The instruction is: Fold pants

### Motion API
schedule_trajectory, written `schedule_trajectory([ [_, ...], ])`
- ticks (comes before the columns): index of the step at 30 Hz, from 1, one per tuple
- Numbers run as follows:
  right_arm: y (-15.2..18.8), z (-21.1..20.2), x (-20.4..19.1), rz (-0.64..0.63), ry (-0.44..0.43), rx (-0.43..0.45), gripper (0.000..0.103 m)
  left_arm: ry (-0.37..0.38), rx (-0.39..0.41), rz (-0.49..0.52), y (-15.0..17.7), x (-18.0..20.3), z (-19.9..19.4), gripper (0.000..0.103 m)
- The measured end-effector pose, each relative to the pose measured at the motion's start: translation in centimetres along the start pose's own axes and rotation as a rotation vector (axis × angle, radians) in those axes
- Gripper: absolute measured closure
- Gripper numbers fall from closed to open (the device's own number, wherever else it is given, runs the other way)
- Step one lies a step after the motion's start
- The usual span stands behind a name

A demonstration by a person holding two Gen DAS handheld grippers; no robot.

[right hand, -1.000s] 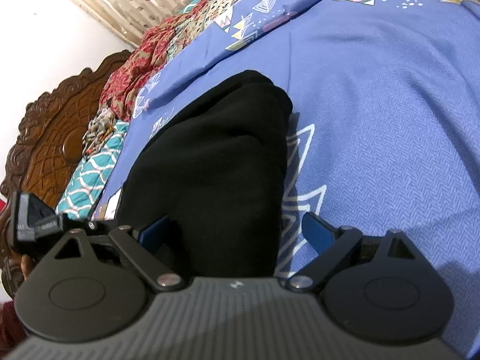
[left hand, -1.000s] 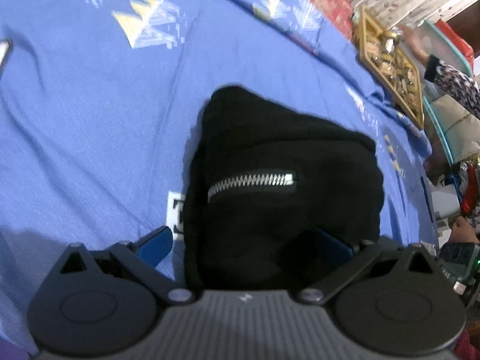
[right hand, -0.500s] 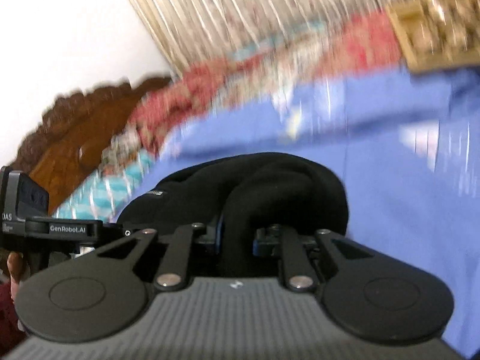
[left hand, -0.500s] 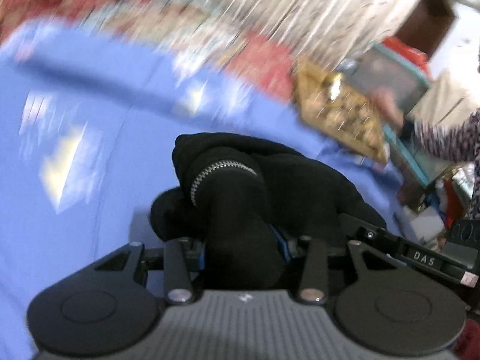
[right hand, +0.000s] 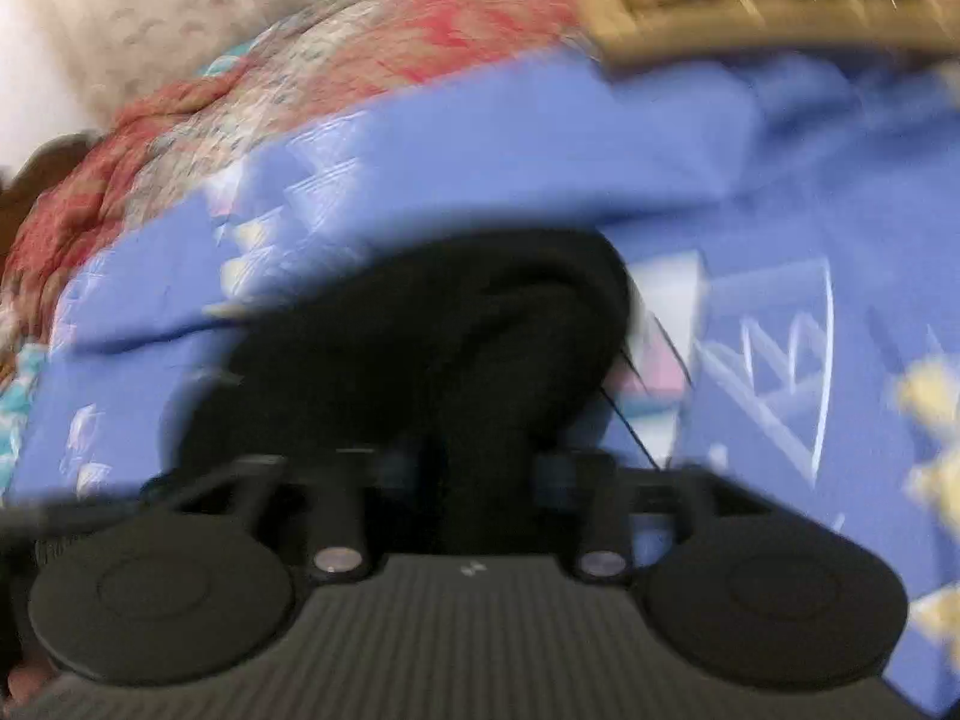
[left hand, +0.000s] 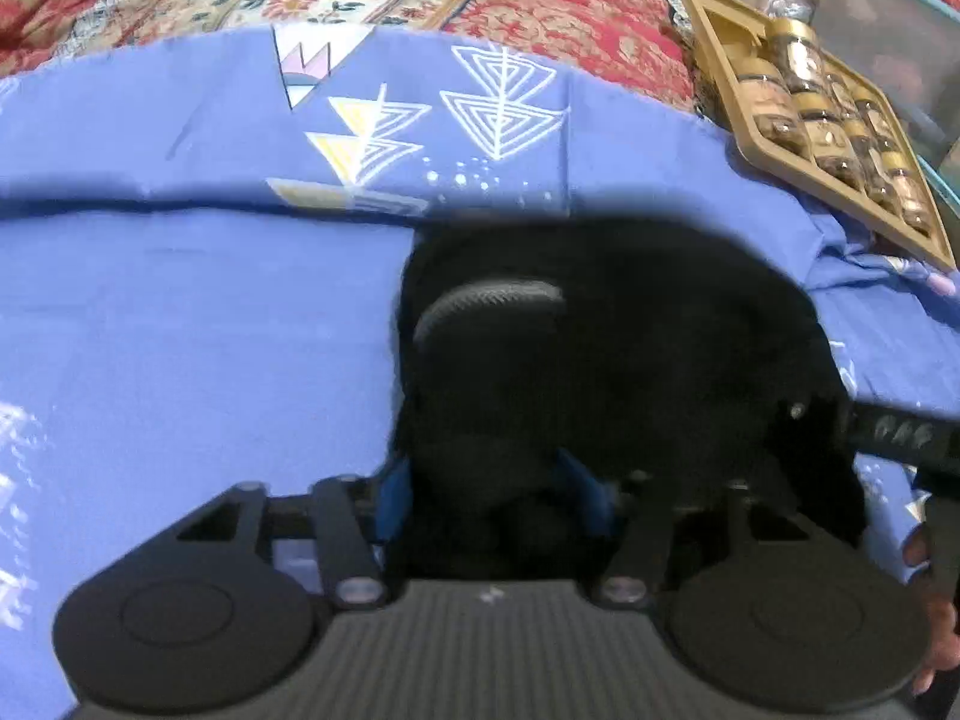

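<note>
Black pants (left hand: 600, 348) sit bunched between both tools' just-widening jaws, left tool (left hand: 498, 492) and right tool (right hand: 474, 474), pads still pressing cloth.

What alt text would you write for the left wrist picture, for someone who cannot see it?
A left gripper has its blue pads on either side of a bundle of black pants on a blue patterned bedsheet. A gold tray of jars lies at the upper right, near a red floral quilt.

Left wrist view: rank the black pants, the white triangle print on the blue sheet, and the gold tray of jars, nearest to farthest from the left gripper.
1. Black pants, between the jaws.
2. Triangle print, straight ahead.
3. Gold tray, far right.
</note>
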State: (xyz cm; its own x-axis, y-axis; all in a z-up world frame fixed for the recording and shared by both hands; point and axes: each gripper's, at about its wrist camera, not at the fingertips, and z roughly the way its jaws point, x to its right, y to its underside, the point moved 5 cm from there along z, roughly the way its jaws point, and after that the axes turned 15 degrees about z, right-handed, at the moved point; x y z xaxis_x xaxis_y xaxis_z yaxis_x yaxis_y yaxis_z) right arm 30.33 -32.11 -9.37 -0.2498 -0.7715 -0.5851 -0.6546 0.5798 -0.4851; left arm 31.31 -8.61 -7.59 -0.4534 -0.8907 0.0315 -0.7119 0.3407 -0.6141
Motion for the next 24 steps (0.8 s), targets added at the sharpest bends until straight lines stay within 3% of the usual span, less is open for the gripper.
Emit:
schedule_trajectory([
  [2, -0.3, -1.3, 1.1, 0.087, -0.076, 0.016, 0.029, -0.011, 0.045, 0.018, 0.2, 0.2, -1.6, 0.046],
  [6, 0.5, -6.3, 2.3, 0.103, -0.073, 0.146, 0.029, -0.025, 0.145, 0.003, 0.8, -0.4, -7.0, 0.033],
  [10, 4.1, -10.9, 2.3, 0.129, -0.11, 0.173, 0.029, -0.106, 0.193, 0.039, 2.7, 0.2, -12.2, 0.027],
  [15, 9.7, -14.8, 0.8, 0.083, -0.074, 0.182, 0.029, -0.175, 0.163, 0.106, 7.1, 2.2, -17.1, 0.018],
  [17, 11.9, -16.1, 0.2, 0.056, -0.037, 0.176, 0.027, -0.203, 0.155, 0.115, 8.5, 3.0, -18.8, 0.01],
  [19, 13.9, -17.6, 0.1, 0.054, -0.002, 0.166, 0.025, -0.235, 0.128, 0.103, 10.1, 3.9, -19.9, 0.009],
  [24, 18.2, -20.0, -0.3, 0.018, 0.033, 0.157, 0.017, -0.232, 0.067, 0.023, 14.4, 5.1, -21.7, 0.004],
])
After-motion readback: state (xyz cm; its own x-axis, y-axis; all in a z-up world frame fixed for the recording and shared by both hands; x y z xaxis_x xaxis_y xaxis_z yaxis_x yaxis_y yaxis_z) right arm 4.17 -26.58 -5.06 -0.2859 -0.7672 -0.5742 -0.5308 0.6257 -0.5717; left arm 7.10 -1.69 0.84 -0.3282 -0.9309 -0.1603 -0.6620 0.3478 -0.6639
